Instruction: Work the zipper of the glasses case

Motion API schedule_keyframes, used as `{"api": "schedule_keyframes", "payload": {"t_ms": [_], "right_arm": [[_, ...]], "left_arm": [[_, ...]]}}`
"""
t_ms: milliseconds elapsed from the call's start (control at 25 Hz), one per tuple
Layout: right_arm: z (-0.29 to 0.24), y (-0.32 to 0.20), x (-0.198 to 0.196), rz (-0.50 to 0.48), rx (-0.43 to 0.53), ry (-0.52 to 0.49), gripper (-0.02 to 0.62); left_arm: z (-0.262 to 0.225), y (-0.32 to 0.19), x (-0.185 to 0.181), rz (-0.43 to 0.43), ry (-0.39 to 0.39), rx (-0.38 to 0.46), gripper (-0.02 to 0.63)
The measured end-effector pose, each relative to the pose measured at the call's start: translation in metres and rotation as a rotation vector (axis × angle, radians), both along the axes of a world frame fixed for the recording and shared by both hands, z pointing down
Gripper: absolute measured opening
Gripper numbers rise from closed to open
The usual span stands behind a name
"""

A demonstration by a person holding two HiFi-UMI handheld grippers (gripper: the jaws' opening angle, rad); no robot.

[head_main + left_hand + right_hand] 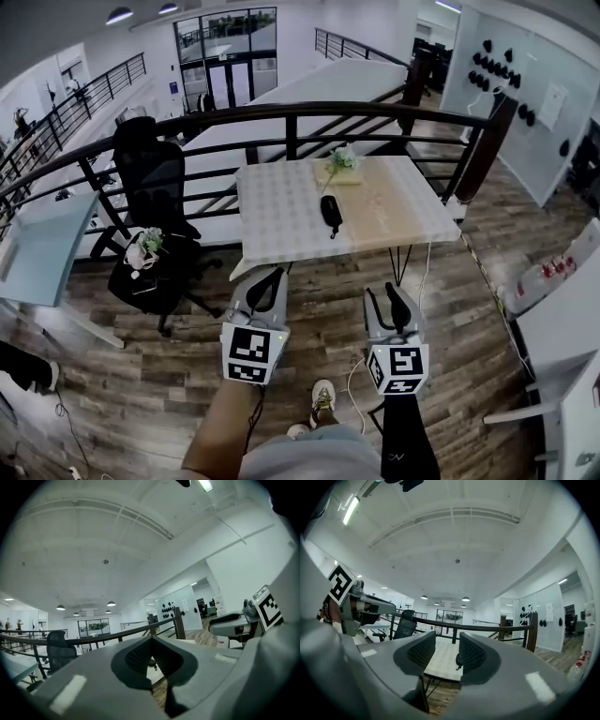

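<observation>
Black office chair (155,183) stands left of the desk (281,220). Left hand-held gripper (269,275): short of the desk's near edge, over the wood floor (169,394), jaws pressed together, nothing between them. Black glasses case (331,212) lies mid-desk, well apart from both grippers. Small flower bunch (343,159) sits at the desk's far edge. Right hand-held gripper (382,292): also short of the desk's near edge, jaws apart, empty.

The glasses case (331,212) lay on the table (281,225), at one o'clock from the left gripper (274,274) and eleven from the right gripper (386,295).
</observation>
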State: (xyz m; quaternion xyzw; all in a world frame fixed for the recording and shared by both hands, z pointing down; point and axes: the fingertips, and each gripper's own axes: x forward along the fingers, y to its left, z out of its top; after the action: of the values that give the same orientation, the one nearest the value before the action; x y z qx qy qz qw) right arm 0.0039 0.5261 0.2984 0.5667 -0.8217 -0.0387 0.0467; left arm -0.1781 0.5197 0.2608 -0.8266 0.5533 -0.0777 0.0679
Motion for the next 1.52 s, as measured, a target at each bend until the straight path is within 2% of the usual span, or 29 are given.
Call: {"api": "schedule_keyframes", "payload": {"t_ms": [160, 200, 440, 560, 800, 1120, 1360, 1520], "right_arm": [[0.001, -0.038, 0.001, -0.022, -0.003, -0.012, 0.187], [0.000, -0.048, 0.002, -0.028, -0.004, -0.014, 0.187], [-0.006, -0.114, 0.007, -0.056, 0.015, -0.019, 0.188], [-0.009, -0.144, 0.010, -0.069, 0.026, -0.024, 0.189], [-0.019, -0.191, 0.020, -0.102, 0.053, -0.034, 0.189], [-0.011, -0.225, 0.033, -0.117, 0.039, -0.062, 0.189], [0.004, -0.252, 0.037, -0.106, 0.012, -0.061, 0.189], [0.013, -0.287, 0.043, -0.080, -0.003, -0.062, 0.189]], "left_arm": [[-0.003, -0.031, -0.004, -0.063, 0.005, 0.020, 0.009], [-0.003, -0.040, -0.003, -0.072, 0.008, 0.025, 0.046], [-0.004, -0.095, 0.009, -0.062, 0.021, 0.045, 0.145], [-0.007, -0.119, 0.021, -0.041, 0.018, 0.062, 0.166], [-0.015, -0.158, 0.039, -0.037, 0.017, 0.085, 0.166], [-0.008, -0.190, 0.057, -0.030, -0.002, 0.073, 0.166], [0.002, -0.222, 0.063, 0.006, 0.006, 0.066, 0.166], [0.011, -0.261, 0.066, 0.028, 0.006, 0.052, 0.167]]}}
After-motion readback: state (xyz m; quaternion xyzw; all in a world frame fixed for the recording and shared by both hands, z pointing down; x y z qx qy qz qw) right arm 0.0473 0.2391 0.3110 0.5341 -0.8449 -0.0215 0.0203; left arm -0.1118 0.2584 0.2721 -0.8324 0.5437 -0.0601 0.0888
